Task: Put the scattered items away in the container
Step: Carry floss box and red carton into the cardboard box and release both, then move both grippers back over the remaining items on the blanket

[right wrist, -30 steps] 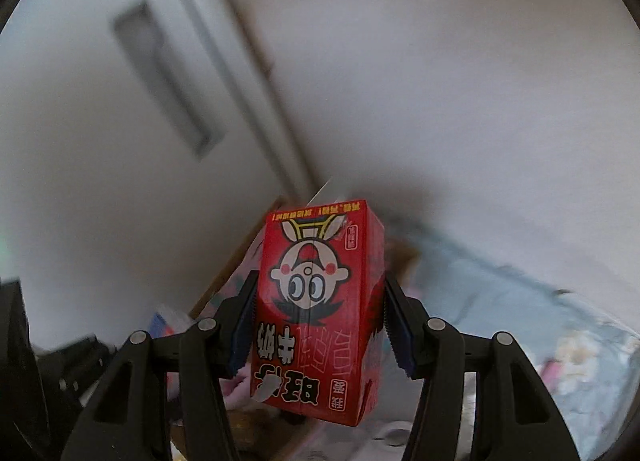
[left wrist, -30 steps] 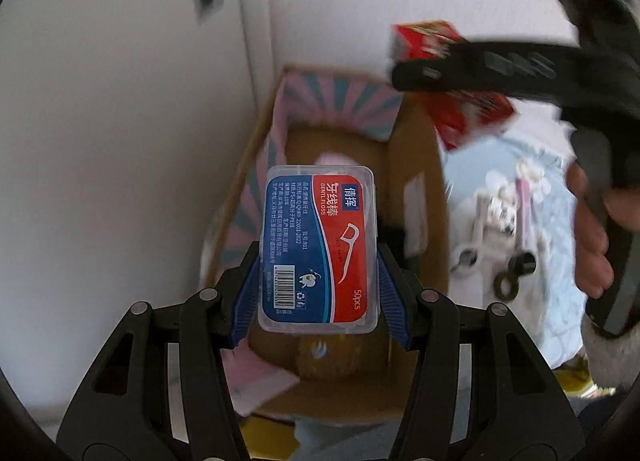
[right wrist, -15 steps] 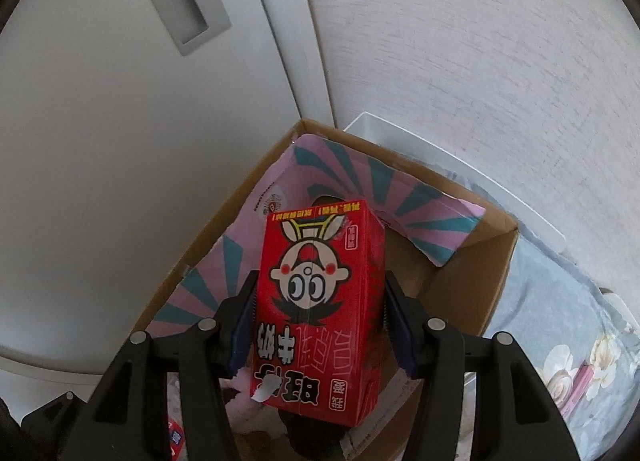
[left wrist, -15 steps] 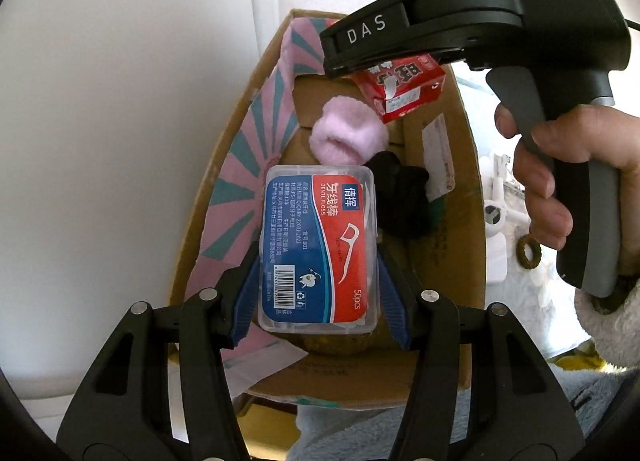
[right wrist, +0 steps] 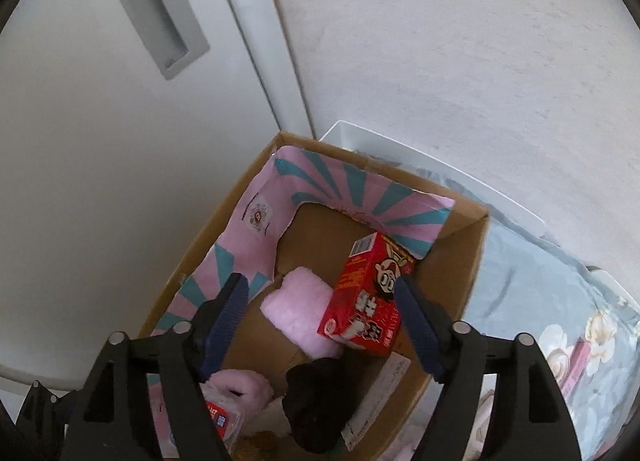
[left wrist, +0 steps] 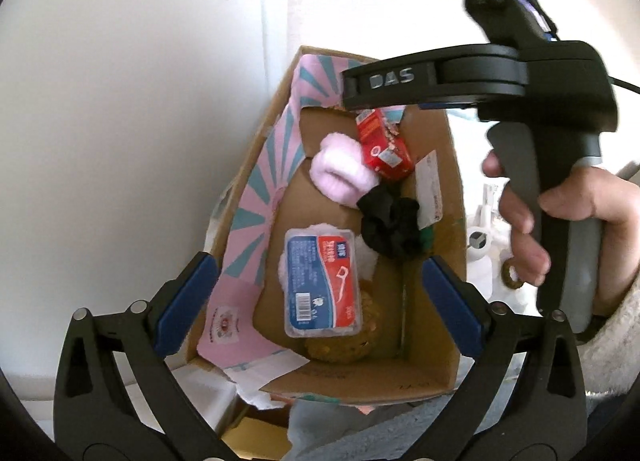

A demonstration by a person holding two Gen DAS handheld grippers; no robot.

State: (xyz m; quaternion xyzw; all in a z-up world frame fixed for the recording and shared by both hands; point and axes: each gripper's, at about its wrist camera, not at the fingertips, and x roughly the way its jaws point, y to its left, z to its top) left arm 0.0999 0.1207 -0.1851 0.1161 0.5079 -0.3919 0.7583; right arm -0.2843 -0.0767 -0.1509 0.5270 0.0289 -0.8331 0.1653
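A pale wall and a grey-white door panel stand behind the open brown cardboard box with pink-and-teal printed inner flaps, which rests beside a light-blue floral cloth. We hold the left gripper above the box; its jaws are opening, and nothing is pressed between the blue pads. The clear plastic case of dental floss picks with a blue-and-red label lies inside the box, on a brown round item we cannot identify. We hold the right gripper over the far end; its jaws are opening, and the red cartoon-printed milk carton sits tilted between them inside the box, though we cannot tell whether the right pad touches it, leaning on a pink fluffy cloth near a black crumpled fabric.
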